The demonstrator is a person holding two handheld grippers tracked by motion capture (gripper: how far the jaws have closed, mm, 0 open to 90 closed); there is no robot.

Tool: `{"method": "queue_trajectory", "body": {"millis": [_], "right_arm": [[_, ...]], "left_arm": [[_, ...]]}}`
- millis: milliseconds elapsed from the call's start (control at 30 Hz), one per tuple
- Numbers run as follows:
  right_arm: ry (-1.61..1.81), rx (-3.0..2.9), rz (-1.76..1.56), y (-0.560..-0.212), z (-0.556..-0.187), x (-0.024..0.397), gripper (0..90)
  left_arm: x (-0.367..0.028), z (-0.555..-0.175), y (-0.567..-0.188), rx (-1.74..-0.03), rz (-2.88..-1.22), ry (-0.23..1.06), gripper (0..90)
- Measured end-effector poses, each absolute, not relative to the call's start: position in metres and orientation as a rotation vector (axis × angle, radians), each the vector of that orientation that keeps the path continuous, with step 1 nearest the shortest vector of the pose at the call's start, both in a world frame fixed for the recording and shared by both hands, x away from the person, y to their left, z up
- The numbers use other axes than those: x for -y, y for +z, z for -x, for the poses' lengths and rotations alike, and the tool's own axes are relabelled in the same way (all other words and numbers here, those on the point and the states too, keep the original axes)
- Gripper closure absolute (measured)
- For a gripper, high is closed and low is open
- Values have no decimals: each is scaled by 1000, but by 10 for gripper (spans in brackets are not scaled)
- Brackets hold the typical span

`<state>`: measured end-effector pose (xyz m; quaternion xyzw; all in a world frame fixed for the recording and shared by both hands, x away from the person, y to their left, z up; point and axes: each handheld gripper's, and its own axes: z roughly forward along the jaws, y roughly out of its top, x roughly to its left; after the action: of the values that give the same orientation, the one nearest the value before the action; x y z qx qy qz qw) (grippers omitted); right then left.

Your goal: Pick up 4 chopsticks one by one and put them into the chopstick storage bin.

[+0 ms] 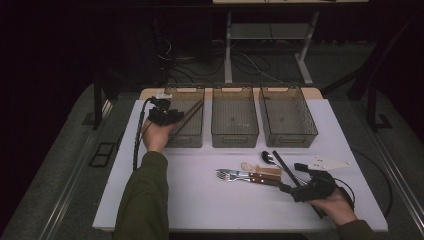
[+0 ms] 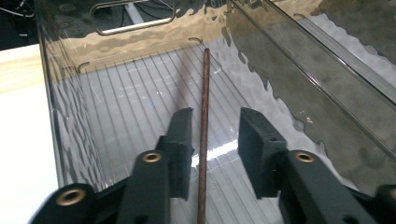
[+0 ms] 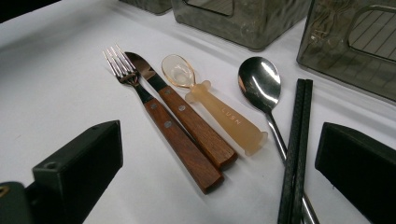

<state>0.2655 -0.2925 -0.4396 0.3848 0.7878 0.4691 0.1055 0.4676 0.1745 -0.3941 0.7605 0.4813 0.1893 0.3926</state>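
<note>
From above: left gripper (image 1: 167,116) over the leftmost bin (image 1: 186,141), a brown chopstick (image 1: 189,116) slanting into it; right gripper (image 1: 305,185) beside the cutlery on the table (image 1: 200,200). Left gripper view: jaws parted, chopstick (image 2: 204,135) loose between them (thin, stiff, light, likely slippery; best pinched mid-length). Right gripper view: jaws spread wide, empty, facing fork (image 3: 154,109), knife (image 3: 187,119), plastic spoon (image 3: 215,109), steel spoon (image 3: 264,91), black chopsticks (image 3: 296,144).

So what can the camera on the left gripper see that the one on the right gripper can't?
Left gripper view: a thin brown stick lying between the left gripper's parted jaws, inside a clear ribbed bin.

Right gripper view: fork, knife, translucent spoon, steel spoon and black chopsticks ahead of the right gripper's open jaws.

Both: the white tabletop and smoky clear bins.
</note>
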Motion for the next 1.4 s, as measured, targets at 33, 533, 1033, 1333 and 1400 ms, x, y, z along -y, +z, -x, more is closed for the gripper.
{"method": "queue_trajectory", "body": {"millis": [33, 533, 1033, 1333, 1400], "right_arm": [[1383, -2321, -1134, -440, -265, 293, 5], [1377, -2319, -1137, -440, -266, 292, 5], [1371, -2317, -1137, -440, -265, 293, 5], [1369, -2316, -1134, -440, -266, 293, 6], [1370, -2317, -1130, -440, -265, 293, 6]], "left_arm": [[-175, -467, -394, -1223, -1920, 480, 612], [-176, -447, -376, -1068, -1910, 399, 394], [-165, -387, -370, -870, -1937, 315, 219], [-157, -355, -385, -814, -1982, 325, 139], [-157, -349, -386, -812, -1973, 323, 136]]}}
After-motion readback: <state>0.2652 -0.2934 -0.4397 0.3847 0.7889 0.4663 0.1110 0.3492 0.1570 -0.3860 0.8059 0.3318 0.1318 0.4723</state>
